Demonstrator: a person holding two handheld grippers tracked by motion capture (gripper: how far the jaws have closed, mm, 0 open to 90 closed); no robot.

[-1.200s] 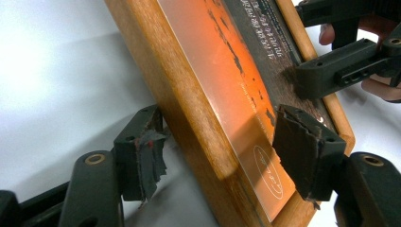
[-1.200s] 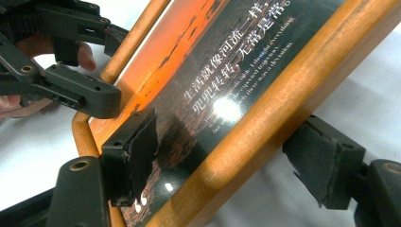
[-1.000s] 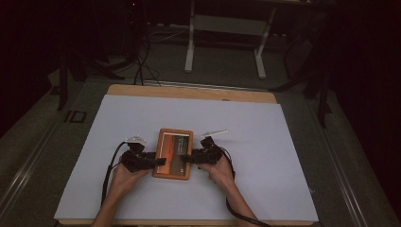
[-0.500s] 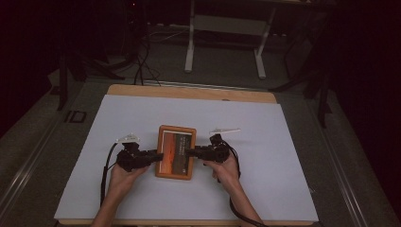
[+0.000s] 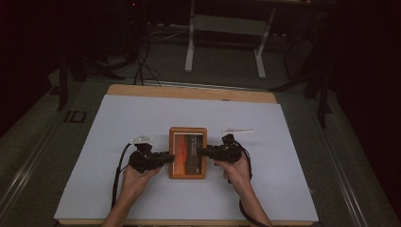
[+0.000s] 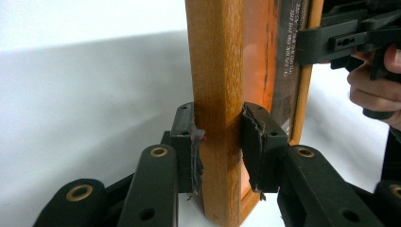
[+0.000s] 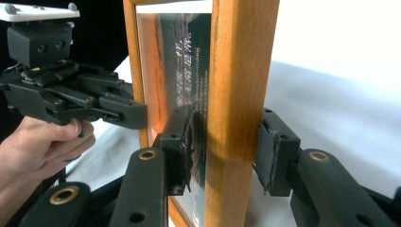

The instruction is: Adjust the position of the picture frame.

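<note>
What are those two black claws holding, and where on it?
A wooden picture frame. The left gripper clamps its left side rail; the right gripper straddles the right rail, one pad apparently not yet touching.

This looks like a lab or recording studio rather than a home. A wooden table (image 5: 189,91) covered by a plain white sheet (image 5: 142,123) stands alone on grey carpet (image 5: 42,142). At twelve o'clock stands a white metal stand (image 5: 227,28); cables (image 5: 142,66) trail at eleven o'clock; darkness surrounds everything.

Left hand-held gripper (image 6: 218,142) clamps wooden frame (image 6: 215,71) (edge-on).
</note>
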